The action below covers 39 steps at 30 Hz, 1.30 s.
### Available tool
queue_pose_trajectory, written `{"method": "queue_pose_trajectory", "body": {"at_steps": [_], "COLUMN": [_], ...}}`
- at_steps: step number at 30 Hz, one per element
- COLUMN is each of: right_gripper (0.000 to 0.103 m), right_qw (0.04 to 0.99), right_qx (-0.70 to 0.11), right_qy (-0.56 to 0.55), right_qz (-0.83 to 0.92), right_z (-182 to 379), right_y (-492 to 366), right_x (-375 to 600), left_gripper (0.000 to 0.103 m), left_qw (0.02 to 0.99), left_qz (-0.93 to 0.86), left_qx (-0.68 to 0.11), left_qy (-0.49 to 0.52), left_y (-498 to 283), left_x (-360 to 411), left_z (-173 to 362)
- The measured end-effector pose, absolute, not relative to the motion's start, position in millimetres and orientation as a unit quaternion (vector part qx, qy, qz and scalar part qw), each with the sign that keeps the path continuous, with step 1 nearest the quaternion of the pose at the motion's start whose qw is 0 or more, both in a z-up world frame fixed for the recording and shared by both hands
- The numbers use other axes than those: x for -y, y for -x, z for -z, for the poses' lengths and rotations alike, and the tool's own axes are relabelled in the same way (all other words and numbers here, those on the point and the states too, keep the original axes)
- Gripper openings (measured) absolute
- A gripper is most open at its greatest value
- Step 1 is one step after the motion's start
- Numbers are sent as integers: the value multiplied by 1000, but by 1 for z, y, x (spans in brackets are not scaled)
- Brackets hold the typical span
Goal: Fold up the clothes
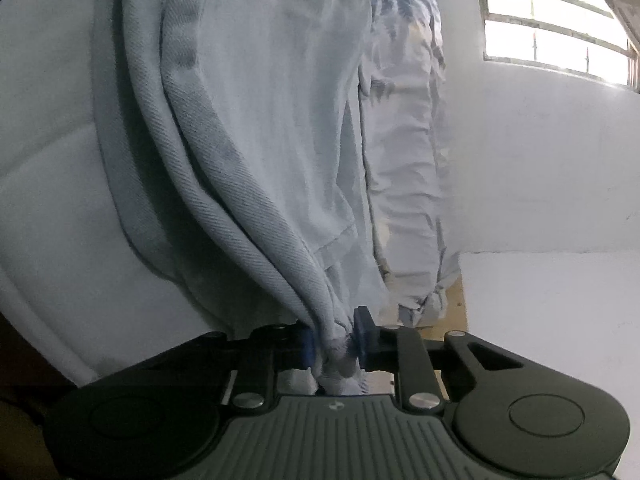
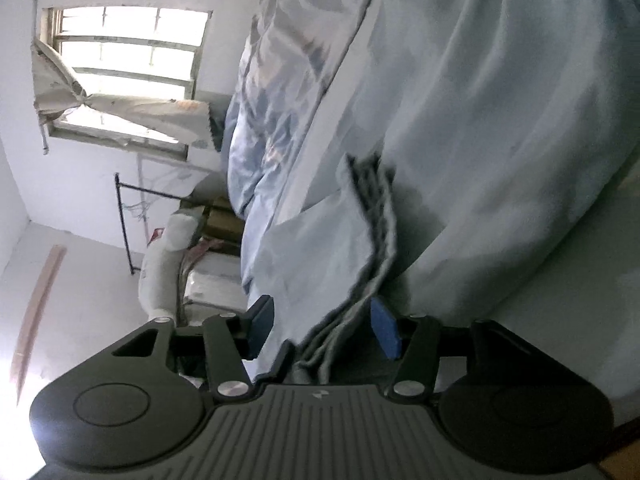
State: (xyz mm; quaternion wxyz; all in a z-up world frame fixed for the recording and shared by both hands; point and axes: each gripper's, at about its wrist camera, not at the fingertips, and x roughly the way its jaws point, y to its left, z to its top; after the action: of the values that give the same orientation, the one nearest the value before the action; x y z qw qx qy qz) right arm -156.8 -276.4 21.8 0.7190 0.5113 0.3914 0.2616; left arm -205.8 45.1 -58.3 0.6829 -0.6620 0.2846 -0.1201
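A pale blue knit garment [image 1: 260, 120] hangs in long folds across the left wrist view. My left gripper [image 1: 334, 344] is shut on a bunched edge of it, the cloth squeezed between the blue pads [image 1: 362, 336]. In the right wrist view the same garment [image 2: 328, 248] shows a grey ribbed hem [image 2: 380, 216] that runs down between the fingers of my right gripper [image 2: 322, 326]. That gripper stands open, its blue pads [image 2: 386, 330] wide apart and not pressing the cloth.
A blue-and-white patterned quilt [image 1: 404, 160] [image 2: 272, 112] lies bunched beside the garment on a white sheet [image 2: 500, 120]. A window [image 2: 128, 60] with a torn curtain, a black rack [image 2: 124, 224] and piled bags stand by the white wall [image 1: 540, 168].
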Motion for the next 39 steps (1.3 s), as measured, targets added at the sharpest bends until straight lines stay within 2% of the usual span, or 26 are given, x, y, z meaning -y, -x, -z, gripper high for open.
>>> {"method": "queue_pose_trajectory", "body": {"at_steps": [5,13,21,22,23,24,26,29,39], "right_gripper": [63,63,63,59,50,45,25,14,11], "right_qw": [717,712,749,753,757,763,778,801,859], "right_qx": [-398,-407,-417,-420,-424,-423,-418,-402,-338], "right_qy": [-513,-508,-456,-448,-440,-431,-410,-377,-282], "right_qz": [-253,-264,-239,-235,-231,-229,-229,-235,-262], "right_z": [-20,-19,-16,-15,-14,-15,-20,-33,-94], "right_y": [151,111,62,59,56,55,54,55,55], "right_x": [276,252,227,224,222,219,216,216,240], "left_gripper": [16,15,15,15,15,15,15,14,14], "left_qw": [674,673,681,682,683,683,684,683,687], "left_qz": [129,136,142,141,141,141,140,142,184], "left_qx": [-276,-275,-279,-281,-282,-283,-286,-290,-298], "left_qy": [673,673,662,661,659,658,657,655,636], "left_y": [203,203,204,203,203,203,203,202,177], "left_x": [-49,-54,-60,-60,-60,-59,-58,-51,3], "left_z": [53,51,46,46,46,46,46,43,13]}}
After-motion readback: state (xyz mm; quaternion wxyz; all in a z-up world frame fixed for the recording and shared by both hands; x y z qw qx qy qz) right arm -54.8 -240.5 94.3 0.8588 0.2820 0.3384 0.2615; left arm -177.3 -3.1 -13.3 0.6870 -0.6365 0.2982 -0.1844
